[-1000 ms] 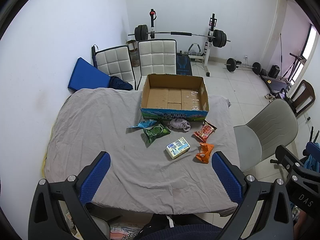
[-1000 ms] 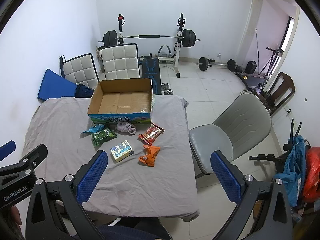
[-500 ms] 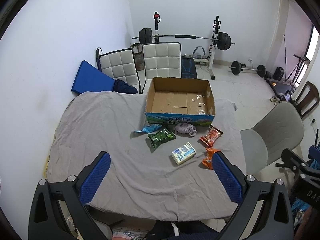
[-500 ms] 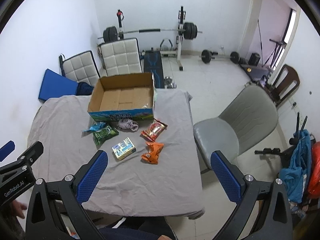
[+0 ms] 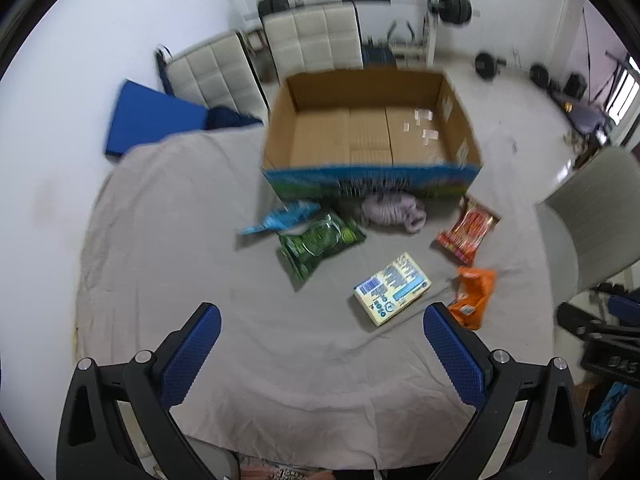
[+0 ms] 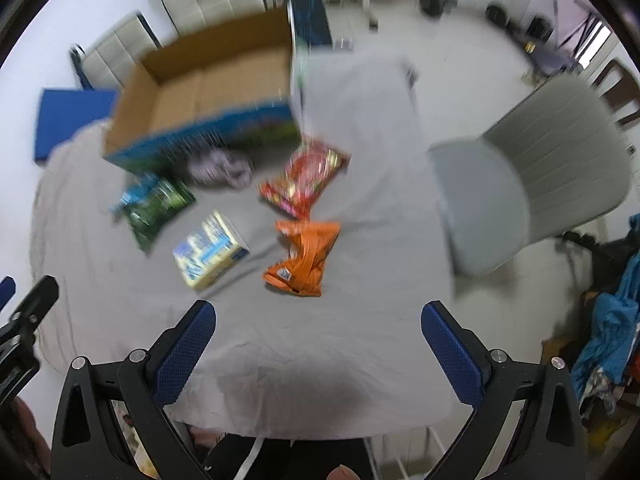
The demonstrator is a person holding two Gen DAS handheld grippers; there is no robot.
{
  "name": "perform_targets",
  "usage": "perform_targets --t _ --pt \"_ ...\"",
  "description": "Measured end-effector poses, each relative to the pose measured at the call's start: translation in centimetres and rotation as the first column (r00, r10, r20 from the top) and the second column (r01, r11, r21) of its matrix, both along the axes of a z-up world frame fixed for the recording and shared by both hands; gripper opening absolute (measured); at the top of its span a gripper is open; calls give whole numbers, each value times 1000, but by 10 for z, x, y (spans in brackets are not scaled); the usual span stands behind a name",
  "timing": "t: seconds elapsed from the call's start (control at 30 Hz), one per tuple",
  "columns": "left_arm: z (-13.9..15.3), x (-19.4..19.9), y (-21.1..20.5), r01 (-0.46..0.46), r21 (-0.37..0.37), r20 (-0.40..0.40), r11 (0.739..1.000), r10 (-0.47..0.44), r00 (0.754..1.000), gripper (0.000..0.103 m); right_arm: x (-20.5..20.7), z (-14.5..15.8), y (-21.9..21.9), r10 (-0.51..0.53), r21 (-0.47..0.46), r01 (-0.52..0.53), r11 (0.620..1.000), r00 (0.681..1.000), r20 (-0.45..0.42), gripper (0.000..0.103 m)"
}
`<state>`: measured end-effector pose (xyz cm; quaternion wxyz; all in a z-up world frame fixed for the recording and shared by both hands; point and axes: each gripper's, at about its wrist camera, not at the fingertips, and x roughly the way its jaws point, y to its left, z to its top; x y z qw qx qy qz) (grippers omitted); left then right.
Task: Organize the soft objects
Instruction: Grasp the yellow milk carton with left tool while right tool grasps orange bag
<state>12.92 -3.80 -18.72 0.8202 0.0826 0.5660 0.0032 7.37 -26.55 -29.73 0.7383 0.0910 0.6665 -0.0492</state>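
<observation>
Table: covered by a wrinkled grey cloth (image 5: 168, 264).
Chairs: two white quilted leather chairs (image 5: 312, 36) stand beyond the table's far edge; a grey plastic shell chair (image 6: 532, 184) stands at its right side.
Mat: a blue folded pad (image 5: 148, 120) leans against the white wall, left of the quilted chairs.
Gym gear: a barbell on a white rack (image 5: 436, 0) against the far wall; loose black weight plates (image 5: 488, 66) on the pale tiled floor.
Clothing: blue fabric (image 6: 612, 320) heaped at the far right.
</observation>
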Motion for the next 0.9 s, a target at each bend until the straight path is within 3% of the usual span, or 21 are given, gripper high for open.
perform_targets --t 0.13,0.2,0.33,0.4,0.47,0.57,0.8,0.9 --pt "-59 28 -14 71 70 -106 995 -64 992 103 25 -80 1 -31 46 37 998 993 -117 103" --pt "-88 40 -20 127 80 -148 989 -114 982 103 31 -107 1 -62 73 75 995 984 -165 103" --pt "-131 58 -31 221 58 -246 974 -200 948 103 43 -152 2 -97 117 129 985 965 -244 91" --pt "-149 64 -38 278 45 -291 959 -254 922 103 44 -170 2 -117 135 161 978 952 -283 79" --pt "-162 69 -47 335 31 -322 942 -308 895 103 42 -182 0 -131 142 183 973 941 -314 53" --pt "-178 74 -59 414 15 -359 910 -381 852 103 39 -189 -6 -160 129 211 969 934 -320 46" --pt "-223 81 -82 516 -90 -473 852 -493 730 101 42 -194 -3 -160 87 201 976 926 -342 44" --pt "-229 80 -84 506 -141 -479 851 -506 717 83 46 -190 4 -154 73 191 979 924 -350 45"
